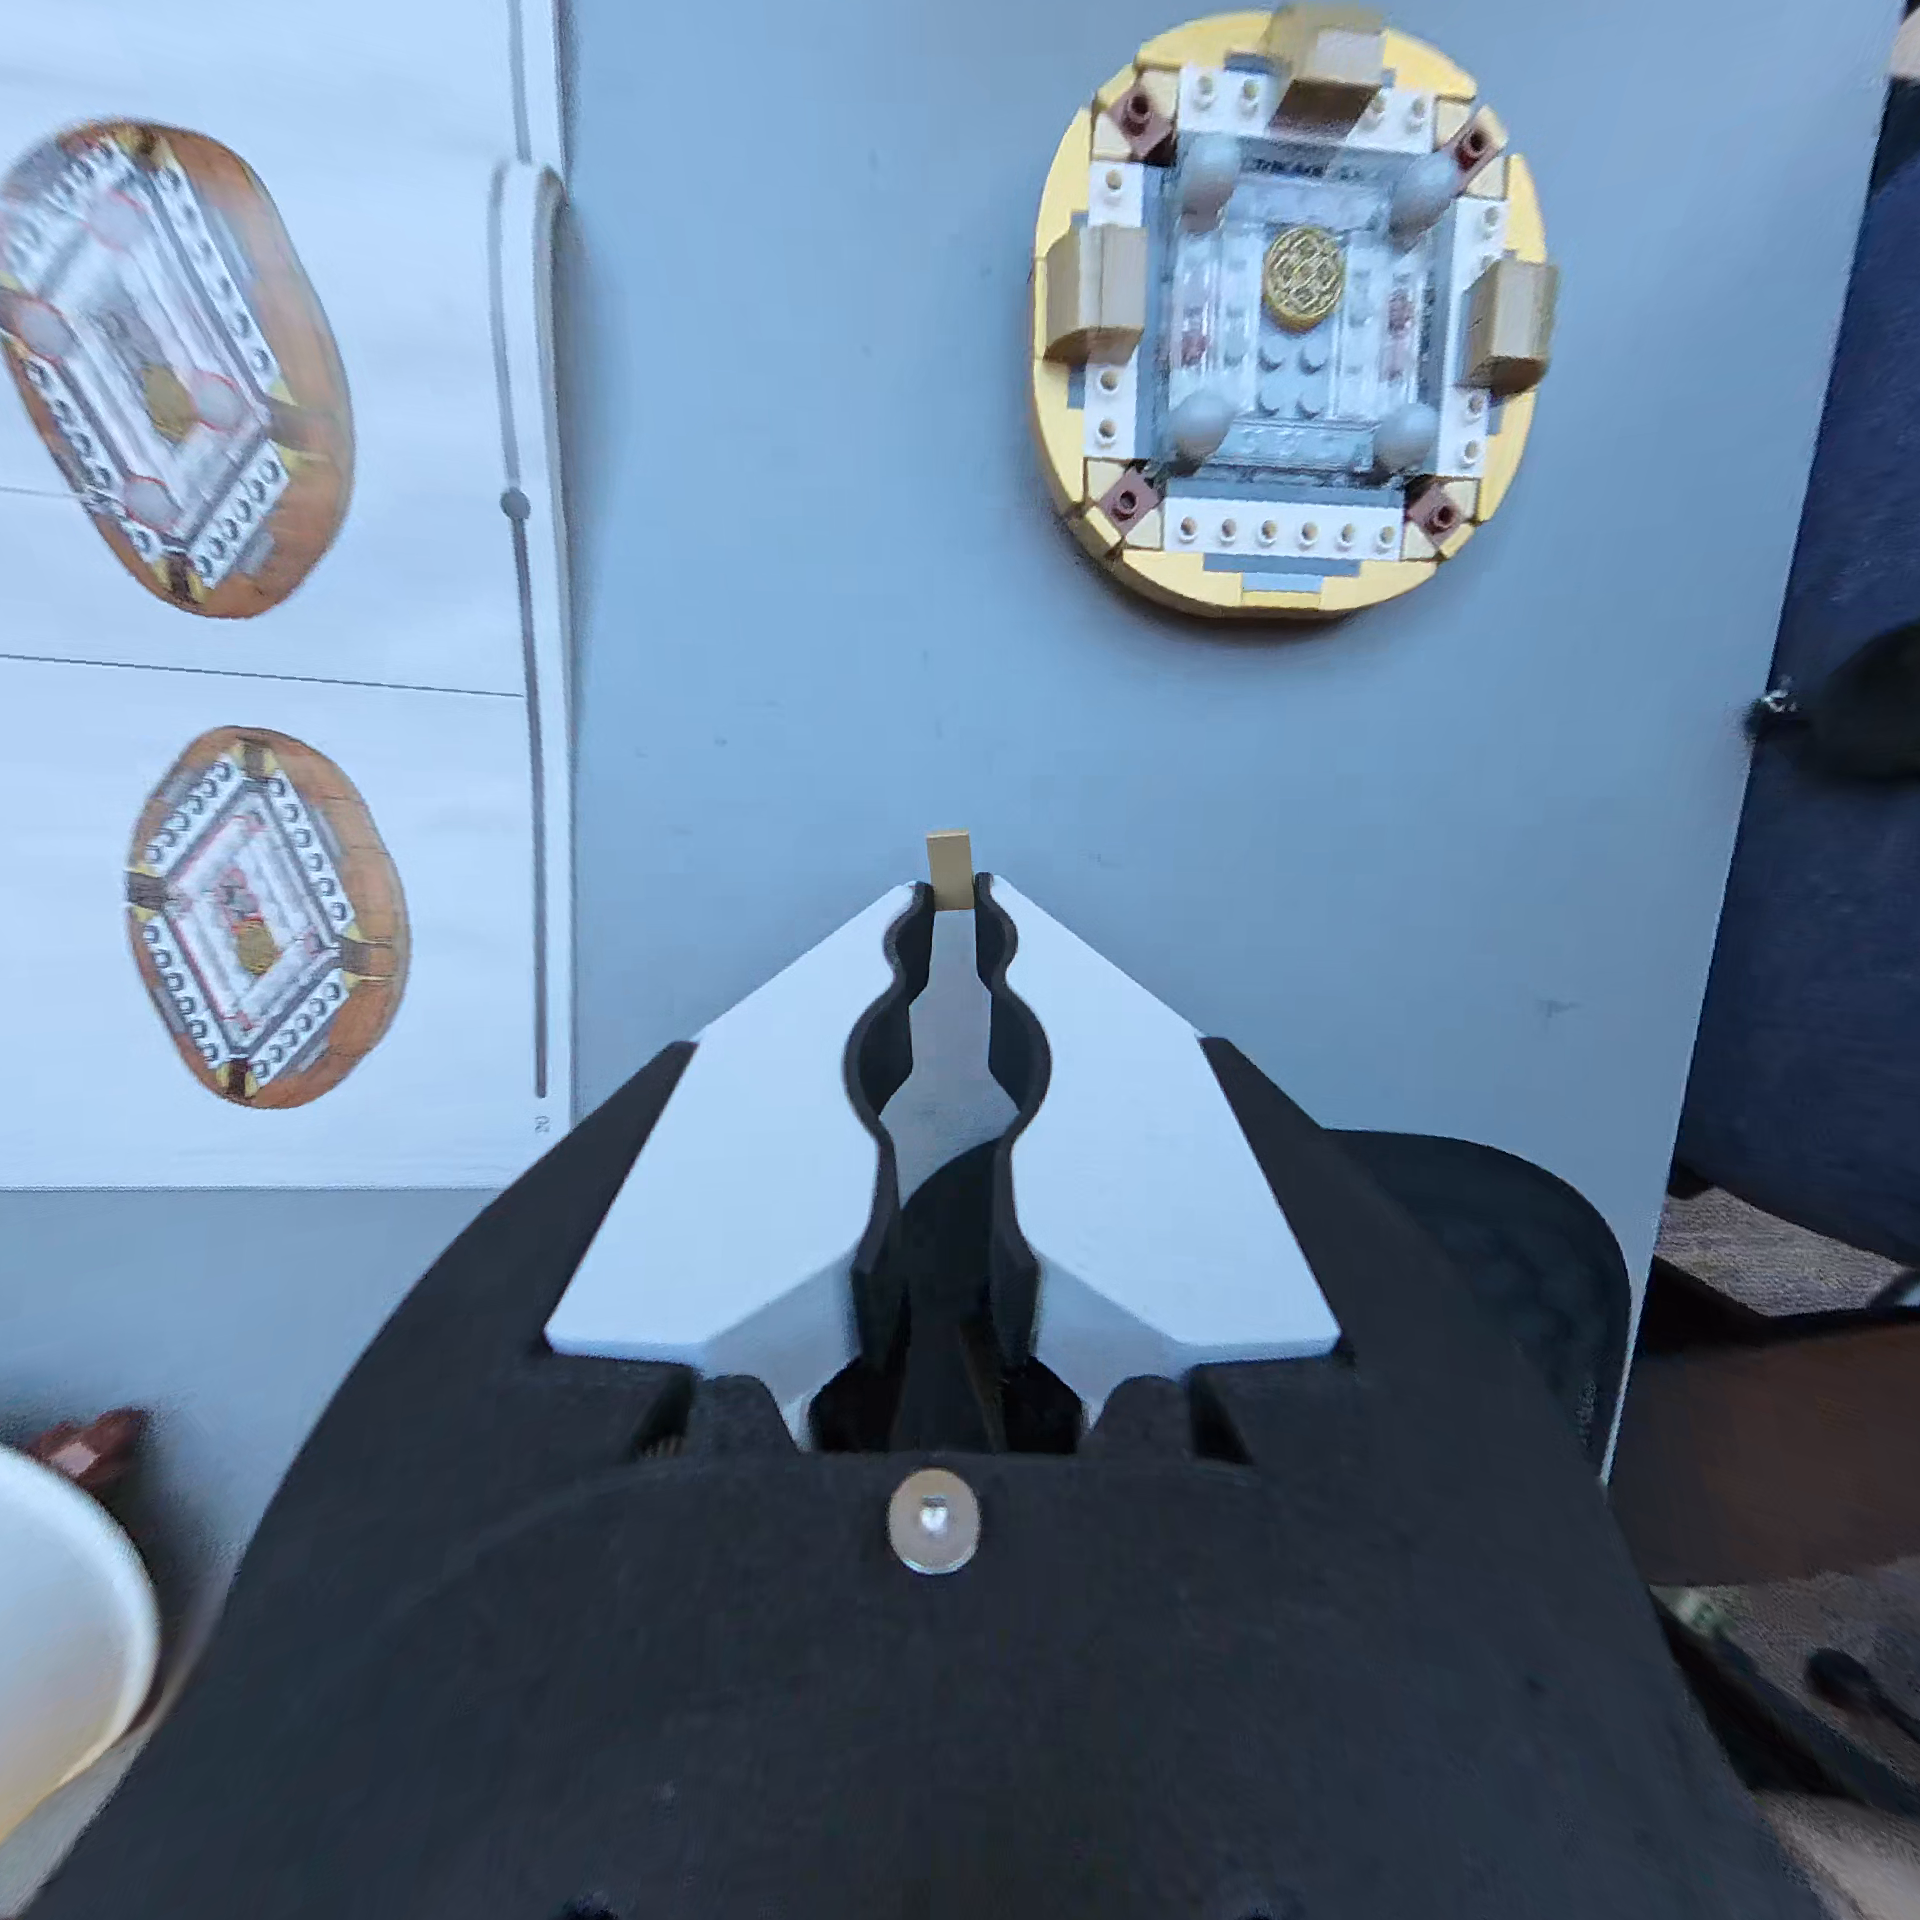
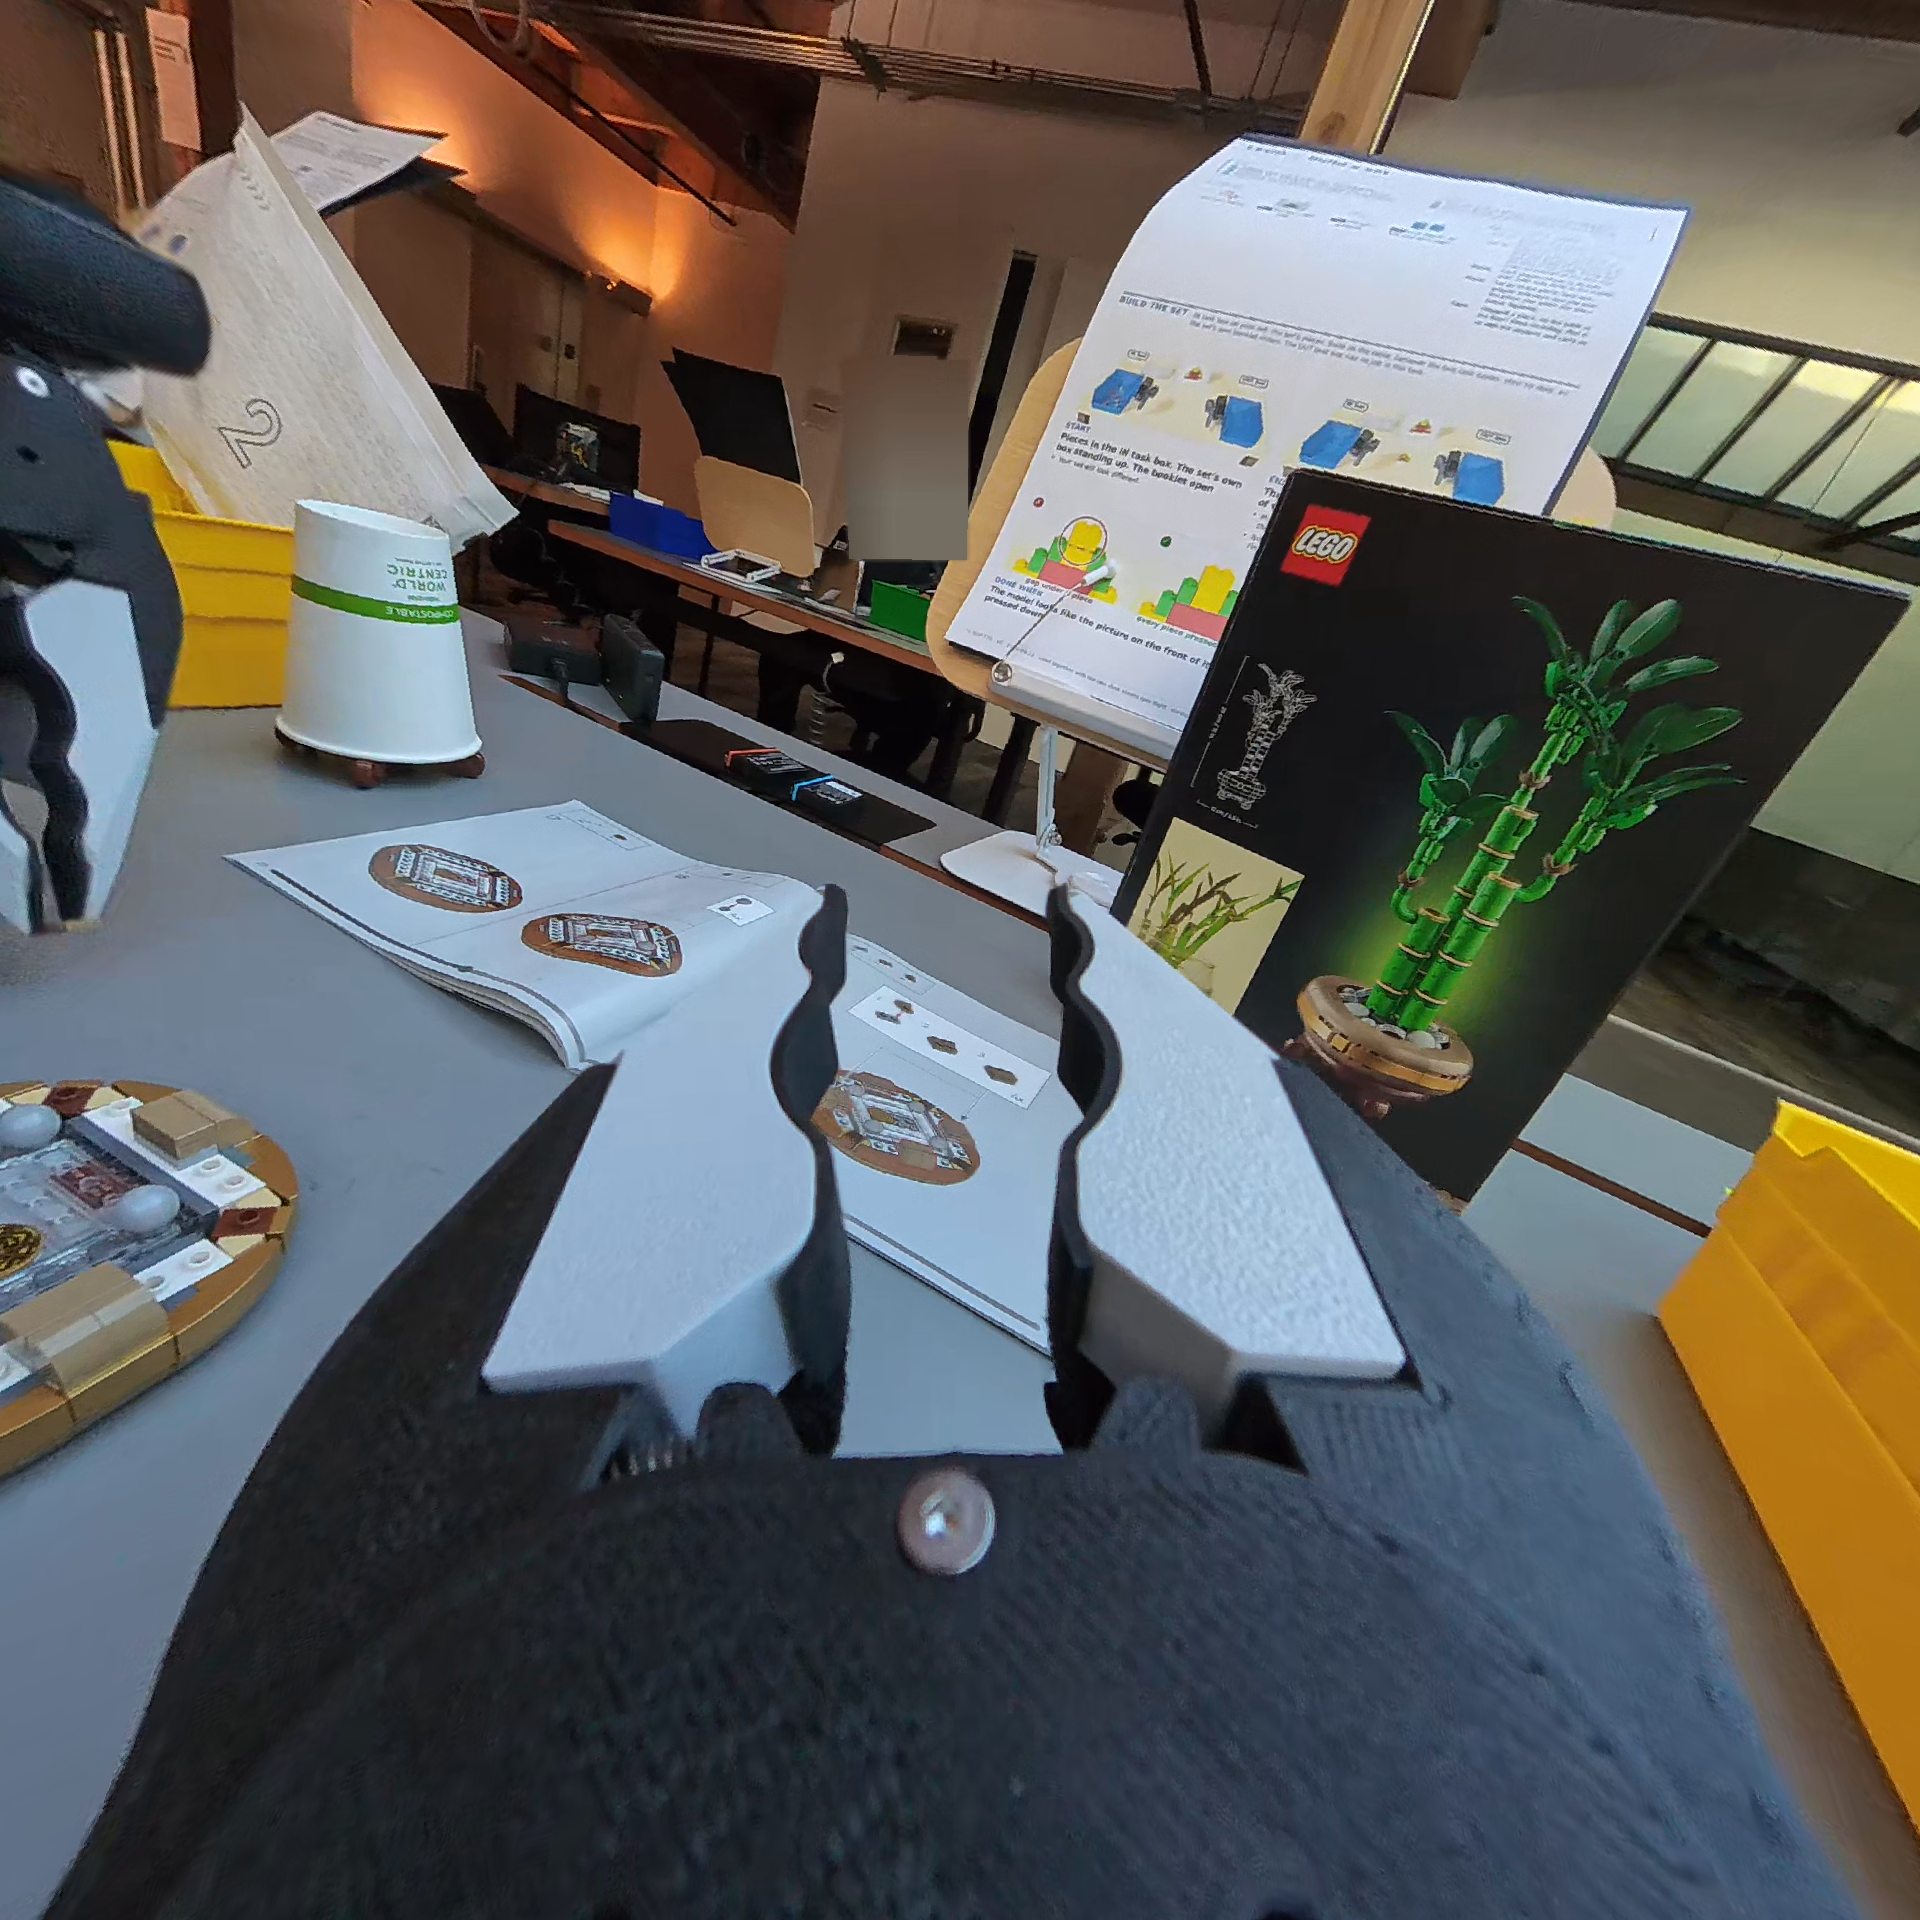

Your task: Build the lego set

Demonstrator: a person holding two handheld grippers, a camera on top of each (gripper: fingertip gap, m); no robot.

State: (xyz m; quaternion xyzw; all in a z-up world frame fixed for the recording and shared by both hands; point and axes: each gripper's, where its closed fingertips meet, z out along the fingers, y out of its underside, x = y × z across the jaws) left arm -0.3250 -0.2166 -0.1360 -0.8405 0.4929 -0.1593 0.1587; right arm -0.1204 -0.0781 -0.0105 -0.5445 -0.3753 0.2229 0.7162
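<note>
My left gripper (image 1: 951,896) is shut on a small tan lego piece (image 1: 952,869) that sticks out past its tips. It hangs above the grey table, well short of the round gold-rimmed lego base (image 1: 1288,312) with white bricks, tan arches and grey balls. The base also shows in the right wrist view (image 2: 125,1236) at the left edge. My right gripper (image 2: 940,914) is open and empty, held above the open instruction booklet (image 2: 623,935). The left gripper's fingers (image 2: 62,727) show at the far left of the right wrist view.
The booklet (image 1: 270,582) lies left of the base. An upturned white paper cup (image 2: 376,634) stands on brown pieces. The lego box (image 2: 1507,821) stands at the right, a printed sheet on a stand (image 2: 1340,416) behind it. Yellow bins sit at right (image 2: 1808,1392) and back left (image 2: 223,592). Some 30 cm of space lies between my two pairs of fingers.
</note>
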